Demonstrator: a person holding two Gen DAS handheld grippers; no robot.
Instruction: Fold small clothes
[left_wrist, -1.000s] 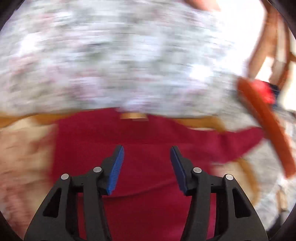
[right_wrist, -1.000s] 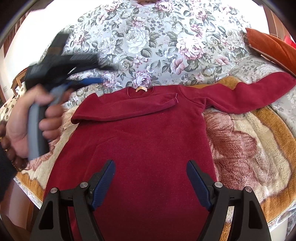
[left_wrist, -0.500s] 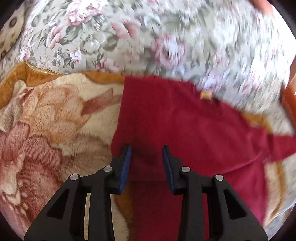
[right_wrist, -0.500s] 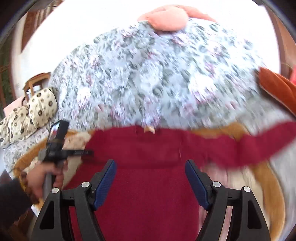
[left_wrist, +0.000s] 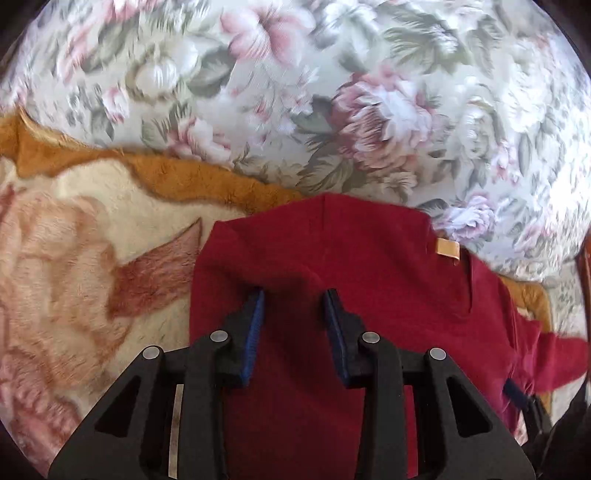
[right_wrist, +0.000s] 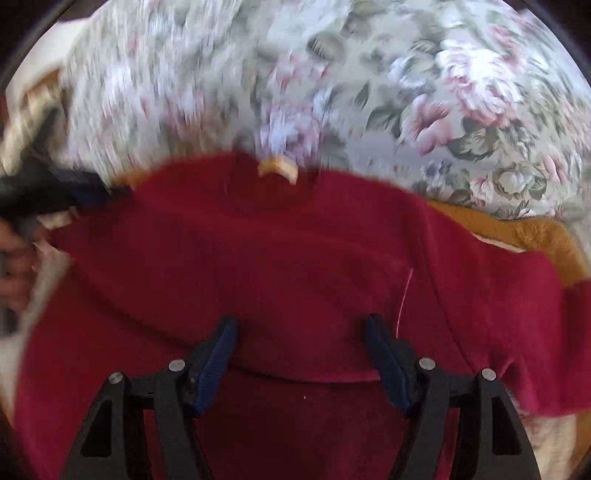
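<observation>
Right wrist view: floral bedspread (right_wrist: 461, 74) at the far side, plush blanket (left_wrist: 92, 258) on it, red sweater (right_wrist: 277, 258) flat on the blanket, collar and tan label (right_wrist: 277, 168) pointing away, body axis toward camera, one sleeve folded across the chest. Left gripper (left_wrist: 295, 295) jaws partly closed, fleece bunched between them; clamping unclear. Right gripper (right_wrist: 301, 325) jaws wide, just narrowing, nothing gripped.

Both views are bright with soft daylight and no hard shadows. The fisheye lens bends everything and leaves black corners. The right wrist view is strongly smeared from 9 to 12 o'clock; the left wrist view is sharper, with slight blur near 12 o'clock.
</observation>
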